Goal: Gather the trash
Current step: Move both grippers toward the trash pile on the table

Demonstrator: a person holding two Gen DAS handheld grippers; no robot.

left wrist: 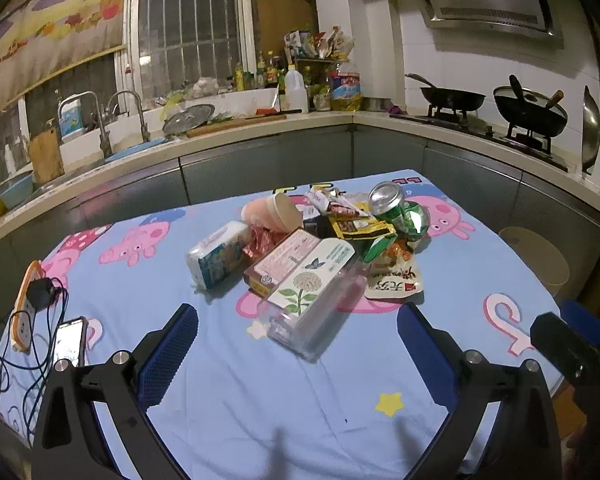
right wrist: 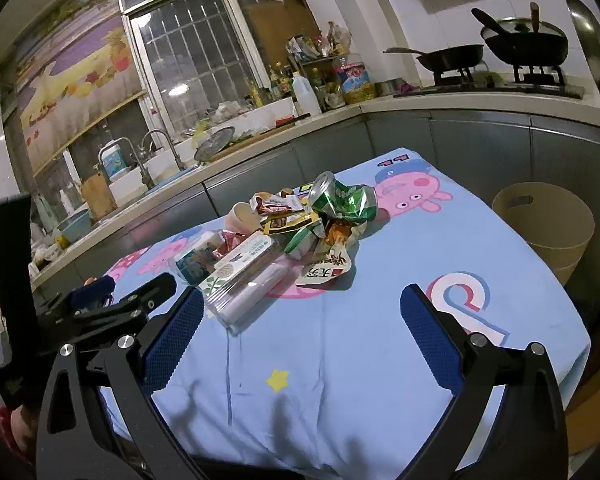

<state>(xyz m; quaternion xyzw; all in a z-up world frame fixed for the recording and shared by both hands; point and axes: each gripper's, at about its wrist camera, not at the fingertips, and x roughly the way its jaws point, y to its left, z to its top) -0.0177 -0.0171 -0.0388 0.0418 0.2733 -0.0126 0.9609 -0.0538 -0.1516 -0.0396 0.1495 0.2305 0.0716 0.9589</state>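
Right now your left hand-held gripper (left wrist: 298, 354) hangs released over the blue cartoon-print tabletop (left wrist: 260, 400), jaws spread wide with nothing between them. Your right hand-held gripper (right wrist: 302, 334) is likewise released and empty. Centre frame, the trash pile (left wrist: 320, 240) sits on the cloth: crushed green can (left wrist: 400, 208), clear plastic box (left wrist: 312, 292), snack wrappers. At right stands a tan wastebasket (right wrist: 548, 224).
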